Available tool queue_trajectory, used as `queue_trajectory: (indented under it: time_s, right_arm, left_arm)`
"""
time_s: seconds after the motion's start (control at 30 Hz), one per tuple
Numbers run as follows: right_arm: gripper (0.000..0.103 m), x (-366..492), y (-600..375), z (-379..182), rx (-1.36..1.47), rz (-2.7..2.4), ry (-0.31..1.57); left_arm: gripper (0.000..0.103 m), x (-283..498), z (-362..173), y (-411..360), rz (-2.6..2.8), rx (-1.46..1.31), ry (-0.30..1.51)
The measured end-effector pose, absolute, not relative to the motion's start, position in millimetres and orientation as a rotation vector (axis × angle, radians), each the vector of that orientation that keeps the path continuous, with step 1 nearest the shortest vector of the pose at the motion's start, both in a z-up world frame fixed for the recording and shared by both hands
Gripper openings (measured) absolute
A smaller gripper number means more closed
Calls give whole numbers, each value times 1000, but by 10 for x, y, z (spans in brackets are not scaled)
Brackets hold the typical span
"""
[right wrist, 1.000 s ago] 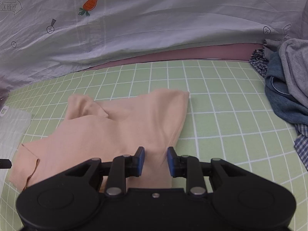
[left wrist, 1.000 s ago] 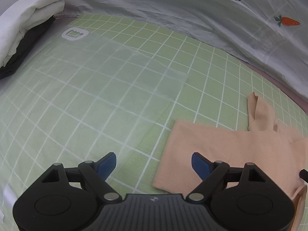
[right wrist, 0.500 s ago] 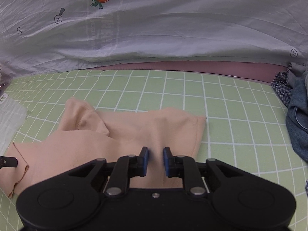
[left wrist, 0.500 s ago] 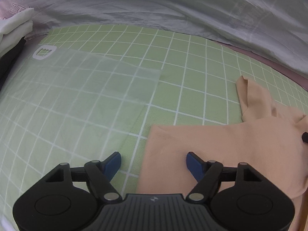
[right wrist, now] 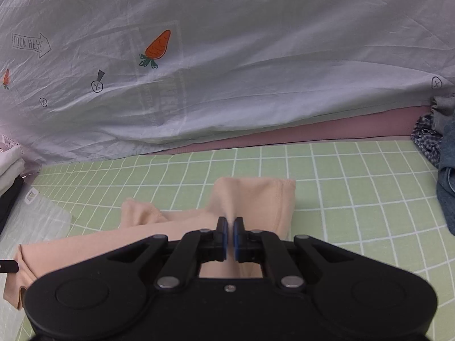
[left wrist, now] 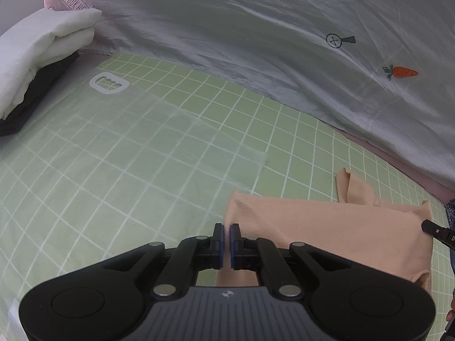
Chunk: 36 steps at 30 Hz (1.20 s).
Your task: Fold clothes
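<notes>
Broadly, the folding of this piece looks barely begun: the peach garment [left wrist: 327, 227] lies mostly flat on the green checked sheet [left wrist: 113, 170] of what appears to be a bed, spread wide with no tidy fold made in it yet, so I judge the whole folding sequence is left to do. Off to one side a stack of folded white and dark clothes [left wrist: 37, 65] suggests some pieces are finished, while a heap of blue and checked clothes [right wrist: 443, 170] at the other side seems to be waiting. The garment itself is a soft, thin knit in one plain colour; one short sleeve [right wrist: 139, 213] sticks out toward the grey carrot-print cover [right wrist: 227, 71] and is rumpled, and a stitched hem [right wrist: 287, 199] shows along the far edge. The left gripper [left wrist: 226, 240] has its fingers pinched shut on the garment's near corner, which rises in a small peak. The right gripper [right wrist: 230, 238] likewise has its fingers closed on a raised ridge of the fabric.
</notes>
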State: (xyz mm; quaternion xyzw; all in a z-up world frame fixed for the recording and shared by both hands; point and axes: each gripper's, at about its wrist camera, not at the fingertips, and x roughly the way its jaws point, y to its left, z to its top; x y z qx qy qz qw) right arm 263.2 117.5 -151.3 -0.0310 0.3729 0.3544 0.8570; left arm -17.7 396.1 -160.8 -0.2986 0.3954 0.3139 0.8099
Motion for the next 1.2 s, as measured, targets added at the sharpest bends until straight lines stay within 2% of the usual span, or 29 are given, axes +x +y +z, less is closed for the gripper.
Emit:
queue_trajectory:
  time_s: [0.17,0.27,0.33,0.4,0.57,0.77,0.83,0.9,0.97,1.07,1.13,1.2]
  right_arm:
    - [8,2618,1366,-1782,-168,713,869]
    - [21,2588,1313,-1727,-161,705,881]
    - [37,2562,1238,-1671,-139,691,881]
    - [43,2509,1097,-1613,-119,637,871]
    - [43,2238,673,-1538,-137,489,814]
    - [44,1946,236,-1706,-160,334,920]
    - [50,1871,91,-1722,-126,290,934]
    - [50,1839,1,-1716,-101,261,942]
    - [50,1825,-64,-1709,-79,240,947]
    - [50,1845,-98,-1709,-54,227,948]
    - [50,1859,-99,-1708,-44,223,949]
    - [50,1859,-95,-1698,-36,224,947]
  left_arm:
    - [5,-237,-1846,4017,637,-813,861]
    - [5,-182,-1789,3951,597,-775,849]
    - [5,-151,-1759,3922,556,-803,829]
    - [4,-91,-1706,3880,489,-847,800]
    - [4,215,-1512,3651,267,-936,731]
    - [5,645,-1651,3085,71,-939,851]
    - [6,692,-1772,2930,72,-966,903]
    - [7,665,-1821,2866,87,-988,923]
    - [13,636,-1812,2844,110,-977,926]
    - [28,640,-1716,2821,132,-877,932]
    - [45,640,-1661,2806,149,-812,936]
    - [49,643,-1638,2794,156,-780,942]
